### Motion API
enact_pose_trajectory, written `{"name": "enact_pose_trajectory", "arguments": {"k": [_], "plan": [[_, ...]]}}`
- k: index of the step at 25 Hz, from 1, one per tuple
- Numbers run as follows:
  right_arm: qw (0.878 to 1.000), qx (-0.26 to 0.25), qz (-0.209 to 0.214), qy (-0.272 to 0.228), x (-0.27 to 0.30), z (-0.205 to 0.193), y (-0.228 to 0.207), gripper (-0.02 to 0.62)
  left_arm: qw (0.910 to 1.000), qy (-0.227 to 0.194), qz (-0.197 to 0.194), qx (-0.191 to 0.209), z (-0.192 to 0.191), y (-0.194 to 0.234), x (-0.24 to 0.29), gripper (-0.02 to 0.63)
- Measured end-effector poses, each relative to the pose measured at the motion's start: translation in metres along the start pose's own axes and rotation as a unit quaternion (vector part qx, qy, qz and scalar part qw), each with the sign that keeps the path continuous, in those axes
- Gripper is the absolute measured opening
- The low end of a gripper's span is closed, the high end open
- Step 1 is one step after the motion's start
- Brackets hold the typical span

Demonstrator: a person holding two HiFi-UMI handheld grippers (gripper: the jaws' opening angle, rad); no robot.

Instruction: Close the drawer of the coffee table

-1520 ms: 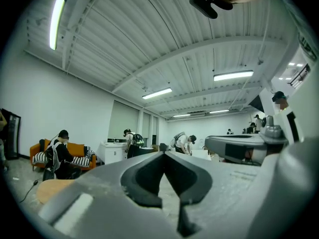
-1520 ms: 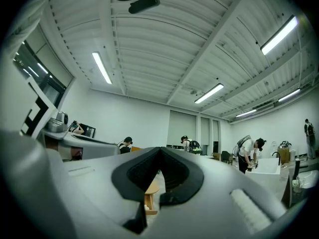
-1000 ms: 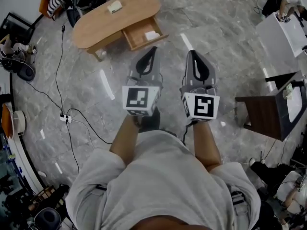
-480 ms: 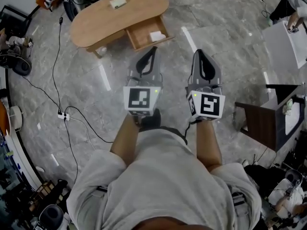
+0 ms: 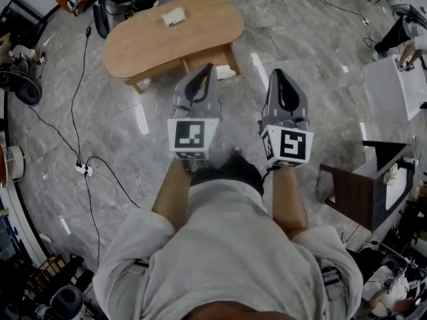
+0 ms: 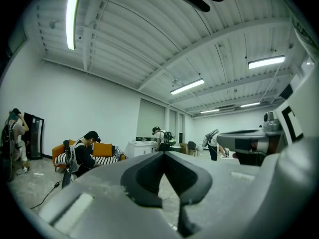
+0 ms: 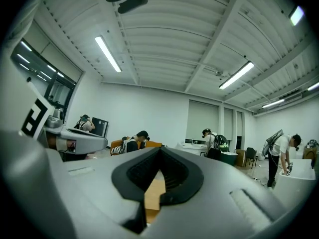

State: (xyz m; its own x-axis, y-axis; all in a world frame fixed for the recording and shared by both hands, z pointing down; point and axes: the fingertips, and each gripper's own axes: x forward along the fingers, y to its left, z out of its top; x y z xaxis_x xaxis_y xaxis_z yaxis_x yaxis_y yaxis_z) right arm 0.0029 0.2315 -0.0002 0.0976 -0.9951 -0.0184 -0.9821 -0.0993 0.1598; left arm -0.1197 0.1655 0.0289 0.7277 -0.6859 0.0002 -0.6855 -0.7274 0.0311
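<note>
Wooden coffee table [image 5: 153, 35], far: drawer [image 5: 225, 59] open. Left gripper [image 5: 204, 72], right gripper [image 5: 277, 77] closed, empty; you push the front squarely.

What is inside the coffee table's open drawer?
A white item lies at the right end of the drawer. The left tool covers the drawer's near left part, so anything lying there is hidden.

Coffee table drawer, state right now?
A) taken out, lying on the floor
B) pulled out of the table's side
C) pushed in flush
B: in the head view the drawer sticks out from the near side of the coffee table, its inside showing, partly hidden behind the left hand-held gripper.
</note>
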Motion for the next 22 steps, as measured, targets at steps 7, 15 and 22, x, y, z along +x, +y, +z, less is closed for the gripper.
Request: {"name": "enact_pose_trajectory", "arguments": {"k": [7, 15, 22], "plan": [[0.999, 0.021, 0.04, 0.009, 0.055, -0.061, -0.001, 0.006, 0.9995, 0.017, 0.026, 0.008, -0.05, 0.027, 0.038, 0.02], [0.996, 0.028, 0.088, 0.007, 0.17, -0.063, -0.05, 0.006, 0.9947, 0.061, 0.082, 0.008, -0.06, 0.073, 0.137, 0.021], [0.984, 0.047, 0.156, 0.072, 0.251, -0.133, -0.075, 0.007, 0.9803, 0.158, 0.114, -0.032, -0.122, 0.076, 0.206, 0.02]]}}
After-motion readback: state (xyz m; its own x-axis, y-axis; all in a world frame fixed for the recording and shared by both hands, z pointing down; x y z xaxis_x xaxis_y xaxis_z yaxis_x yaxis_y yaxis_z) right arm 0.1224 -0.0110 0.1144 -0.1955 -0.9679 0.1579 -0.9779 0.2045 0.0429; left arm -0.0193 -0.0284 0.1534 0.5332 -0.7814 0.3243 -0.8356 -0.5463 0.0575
